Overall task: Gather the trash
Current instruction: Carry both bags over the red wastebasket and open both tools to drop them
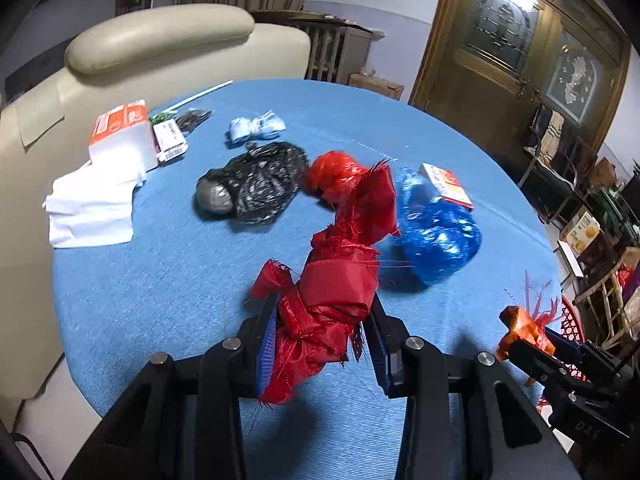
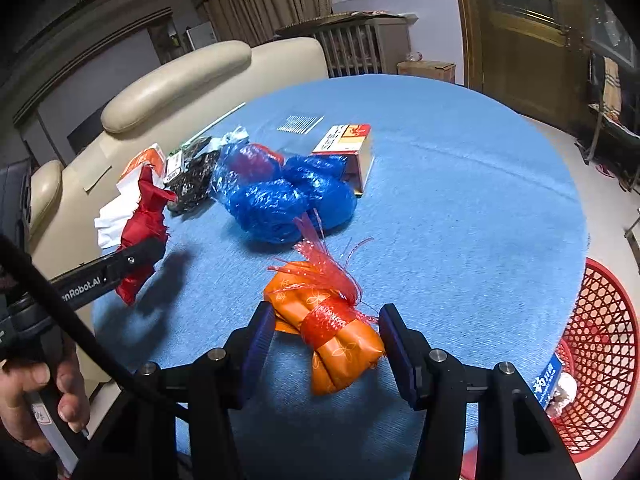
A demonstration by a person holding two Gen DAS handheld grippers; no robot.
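Note:
My left gripper (image 1: 324, 304) is shut on a crumpled red fabric bundle (image 1: 336, 284) and holds it just above the blue table (image 1: 168, 280). In the right wrist view the same bundle (image 2: 146, 220) hangs from the left gripper (image 2: 148, 250) at the left. An orange packet wrapped in red netting (image 2: 336, 332) sits between the pads of my right gripper (image 2: 328, 316), which is shut on it over the table's near edge. From the left wrist view, the right gripper (image 1: 520, 338) with the orange packet (image 1: 524, 326) shows at the lower right. A red mesh basket (image 2: 600, 344) stands beside the table at the right.
On the table lie a black bag (image 1: 256, 184), a red bag (image 1: 336, 174), a blue bag (image 1: 436, 232) with a small box (image 1: 446, 184) leaning on it, a pale blue bundle (image 1: 258, 126) and a tissue pack (image 1: 120, 136). A beige sofa (image 1: 160, 36) stands behind. A person's hand (image 2: 40, 392) is at the lower left.

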